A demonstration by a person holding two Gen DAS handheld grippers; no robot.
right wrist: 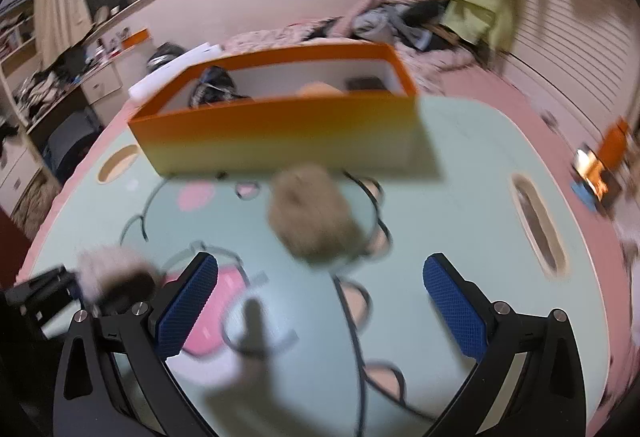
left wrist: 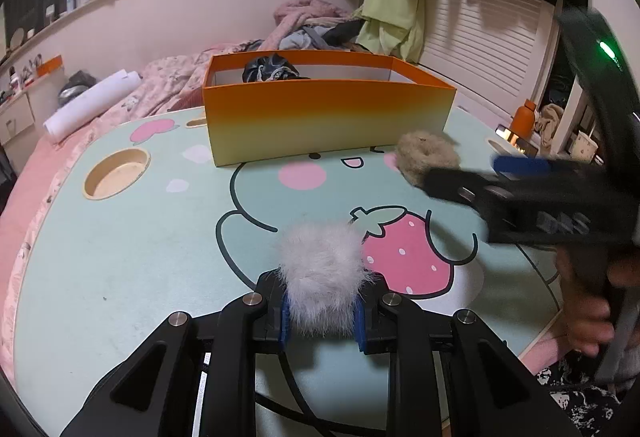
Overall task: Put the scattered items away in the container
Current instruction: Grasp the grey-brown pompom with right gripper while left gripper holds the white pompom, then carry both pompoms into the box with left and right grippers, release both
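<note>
Two fluffy items left out. Left tongs (left wrist: 322, 311) clamp white pompom (left wrist: 320, 273) for the orange box (left wrist: 320, 117) at 12 o'clock; right tongs (right wrist: 320, 309) gape wide, empty, lined up on tan pompom (right wrist: 316, 217) on the bench (left wrist: 120, 237).

Bedroom, rumpled bedding (left wrist: 168, 85), hanging clothes (left wrist: 400, 17)

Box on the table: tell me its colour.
Orange fading to pale yellow, white inside; the box shows best in the left wrist view.

White fluffy scrunchie (left wrist: 320, 273) clamped, tan one (right wrist: 316, 217) lies before orange box (left wrist: 328, 117).
</note>
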